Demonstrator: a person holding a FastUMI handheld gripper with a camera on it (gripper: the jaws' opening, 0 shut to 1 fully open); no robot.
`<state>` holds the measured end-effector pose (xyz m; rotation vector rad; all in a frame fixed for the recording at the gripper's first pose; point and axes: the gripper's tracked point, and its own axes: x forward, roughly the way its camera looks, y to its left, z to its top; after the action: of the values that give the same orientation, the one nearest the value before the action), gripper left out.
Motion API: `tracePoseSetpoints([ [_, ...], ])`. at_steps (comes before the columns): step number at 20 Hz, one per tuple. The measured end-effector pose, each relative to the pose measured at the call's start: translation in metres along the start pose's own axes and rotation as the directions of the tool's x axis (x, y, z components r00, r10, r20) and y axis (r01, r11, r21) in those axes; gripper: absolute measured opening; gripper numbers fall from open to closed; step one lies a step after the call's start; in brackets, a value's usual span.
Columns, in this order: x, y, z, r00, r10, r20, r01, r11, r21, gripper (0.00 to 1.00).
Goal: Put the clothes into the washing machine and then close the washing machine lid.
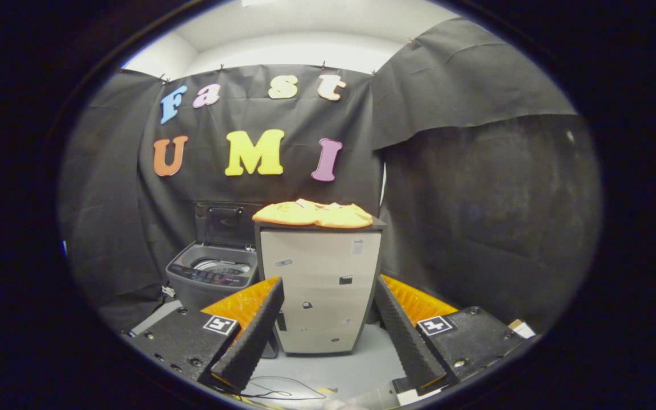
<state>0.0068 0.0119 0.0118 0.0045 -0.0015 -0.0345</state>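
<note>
Nothing of the task was done yet.
Clothes [312, 214] lay across the cabinet [319, 290] top; washing machine [214, 273] stood beside it, lid [224, 225] raised; tool [328, 330] hung open, empty, well short.

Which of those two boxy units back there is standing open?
The low grey washing machine beside the taller pale cabinet: its lid is tipped up, showing the drum. The cabinet carries the orange clothes. The gripper is open, holding nothing.
</note>
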Motion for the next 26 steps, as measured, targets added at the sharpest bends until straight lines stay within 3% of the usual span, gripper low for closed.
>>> tracePoseSetpoints([
  [7, 0.024, -0.008, 0.049, 0.999, -0.029, 0.029, 0.029, 1.000, -0.011, 1.00],
  [12, 0.068, -0.019, 0.109, 0.997, -0.039, 0.065, 0.040, 0.999, -0.021, 1.00],
  [19, 0.170, -0.027, 0.208, 0.992, -0.018, 0.126, 0.019, 1.000, -0.006, 1.00],
  [26, 0.287, -0.010, 0.253, 0.995, 0.052, 0.081, -0.051, 0.999, -0.014, 1.00],
])
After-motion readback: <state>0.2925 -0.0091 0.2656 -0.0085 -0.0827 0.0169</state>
